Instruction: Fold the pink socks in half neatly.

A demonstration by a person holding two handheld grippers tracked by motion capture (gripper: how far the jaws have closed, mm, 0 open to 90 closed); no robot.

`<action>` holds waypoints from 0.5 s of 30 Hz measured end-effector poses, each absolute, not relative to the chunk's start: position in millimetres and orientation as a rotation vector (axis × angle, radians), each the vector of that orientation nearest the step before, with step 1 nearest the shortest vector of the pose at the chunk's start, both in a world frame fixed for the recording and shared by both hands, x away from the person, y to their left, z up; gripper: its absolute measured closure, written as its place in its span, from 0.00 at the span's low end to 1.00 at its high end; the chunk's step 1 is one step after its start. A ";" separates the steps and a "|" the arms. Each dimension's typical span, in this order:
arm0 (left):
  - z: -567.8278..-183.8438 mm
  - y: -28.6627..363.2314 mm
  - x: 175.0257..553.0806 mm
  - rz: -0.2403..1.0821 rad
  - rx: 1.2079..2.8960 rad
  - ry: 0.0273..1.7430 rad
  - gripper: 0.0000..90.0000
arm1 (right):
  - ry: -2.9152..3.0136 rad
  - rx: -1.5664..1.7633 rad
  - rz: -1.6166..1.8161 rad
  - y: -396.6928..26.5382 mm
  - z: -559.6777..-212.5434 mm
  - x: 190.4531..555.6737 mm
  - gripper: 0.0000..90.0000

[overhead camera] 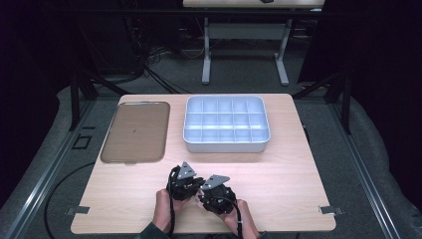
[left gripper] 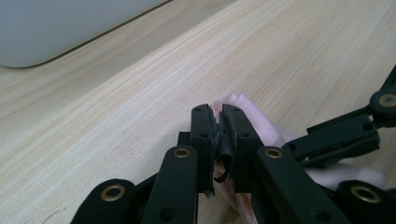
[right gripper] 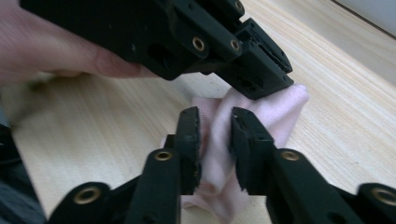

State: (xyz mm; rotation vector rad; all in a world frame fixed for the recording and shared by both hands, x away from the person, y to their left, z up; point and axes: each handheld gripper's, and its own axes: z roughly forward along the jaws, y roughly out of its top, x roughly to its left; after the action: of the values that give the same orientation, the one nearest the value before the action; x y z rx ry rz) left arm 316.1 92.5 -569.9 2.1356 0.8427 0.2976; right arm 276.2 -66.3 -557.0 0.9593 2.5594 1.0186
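Both grippers are huddled together at the near edge of the table [overhead camera: 278, 169], well short of the white compartment tray [overhead camera: 226, 124], and between them sits a small pink cloth [right gripper: 219, 140]. The left gripper [left gripper: 219, 126] is clamped tight on the cloth's edge, jaws nearly together with a sliver of pink pinched between the pads, and the right gripper view shows it clamped on the cloth's far corner too. The right gripper [right gripper: 214, 135] is another story: its jaws straddle a raised fold of the cloth with a clear gap on either side, so it has the fabric between the pads but is not pressing on it. That is where trouble could start. If the left hand pulls away now, the cloth simply slides out from between the right jaws and the fold collapses, because only one side is anchored. If the right jaws close where they stand, they may catch a thick bunch instead of a single edge, and any spreading or folding comes out crooked. The two tools are also nearly touching, so a small twist of either hand could knock the jaws together and jolt the left grip, which holds only a thin margin. The brown flat tray [overhead camera: 135, 132], left of the compartment tray, sits well clear of the action.
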 end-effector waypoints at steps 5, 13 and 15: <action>-569.8 90.7 314.6 0.318 2.135 0.847 0.92 | 2.563 0.972 1.059 -76.8 -552.0 275.0 0.74; -569.0 88.3 311.8 0.353 2.146 0.845 0.93 | 2.531 0.949 1.110 -86.1 -544.9 264.1 0.84; -568.8 87.2 310.9 0.359 2.149 0.847 0.93 | 2.530 0.883 1.095 -82.9 -544.6 259.0 0.86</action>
State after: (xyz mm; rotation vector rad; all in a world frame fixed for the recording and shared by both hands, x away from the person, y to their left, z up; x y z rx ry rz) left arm 310.9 87.2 -568.8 2.1491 0.8466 0.3595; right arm 259.0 -82.9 -544.6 0.8832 2.5297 1.0947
